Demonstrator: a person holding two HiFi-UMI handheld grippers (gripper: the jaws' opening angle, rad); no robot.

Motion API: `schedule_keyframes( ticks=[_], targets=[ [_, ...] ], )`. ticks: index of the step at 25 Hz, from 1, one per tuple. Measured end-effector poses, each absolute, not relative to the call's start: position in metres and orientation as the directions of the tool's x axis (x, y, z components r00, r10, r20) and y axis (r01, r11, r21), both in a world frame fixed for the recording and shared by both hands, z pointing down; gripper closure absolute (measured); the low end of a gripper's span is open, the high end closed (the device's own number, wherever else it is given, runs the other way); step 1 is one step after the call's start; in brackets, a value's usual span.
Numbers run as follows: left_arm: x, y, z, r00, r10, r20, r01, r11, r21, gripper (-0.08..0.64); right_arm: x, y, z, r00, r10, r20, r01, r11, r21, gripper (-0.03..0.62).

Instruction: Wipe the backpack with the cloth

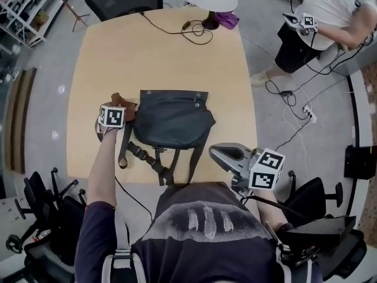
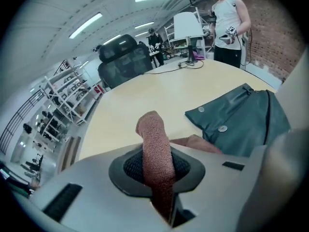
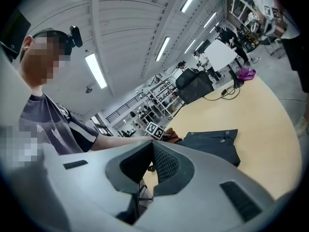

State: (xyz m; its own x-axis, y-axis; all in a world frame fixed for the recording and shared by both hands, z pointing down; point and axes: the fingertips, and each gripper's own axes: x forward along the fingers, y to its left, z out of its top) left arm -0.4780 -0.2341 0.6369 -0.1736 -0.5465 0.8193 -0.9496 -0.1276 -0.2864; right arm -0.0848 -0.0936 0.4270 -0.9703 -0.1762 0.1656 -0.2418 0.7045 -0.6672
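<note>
Dark grey backpack (image 1: 172, 119) lies flat near the front edge of the pale wooden bench (image 1: 118, 52), straps trailing toward the person. Just beside its left edge, the left tool (image 2: 159, 178) clamps a rust-brown cloth (image 2: 155, 139), and the bag stretches rightward from it. The right tool (image 3: 147, 166), closed on nothing, hangs farther off.

Bright, even light here, pouring from ceiling strip lamps (image 2: 87, 25) high above the table (image 1: 118, 58). Soft shadow hugs the backpack (image 1: 174, 119) on that table. Lamp glints spot the floor (image 1: 41, 99) left of it. Both gripper views bulge hard, corners black, nearest surfaces blurred.
</note>
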Motion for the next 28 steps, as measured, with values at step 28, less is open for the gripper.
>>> schedule_keyframes(
  ticks=[28],
  targets=[
    [-0.247, -0.245, 0.647, 0.219, -0.447, 0.867, -0.907, -0.422, 0.012, 0.505, -0.078, -0.086, 0.432, -0.98, -0.143, 0.136, -0.197, 0.69, -0.696, 0.591]
  ],
)
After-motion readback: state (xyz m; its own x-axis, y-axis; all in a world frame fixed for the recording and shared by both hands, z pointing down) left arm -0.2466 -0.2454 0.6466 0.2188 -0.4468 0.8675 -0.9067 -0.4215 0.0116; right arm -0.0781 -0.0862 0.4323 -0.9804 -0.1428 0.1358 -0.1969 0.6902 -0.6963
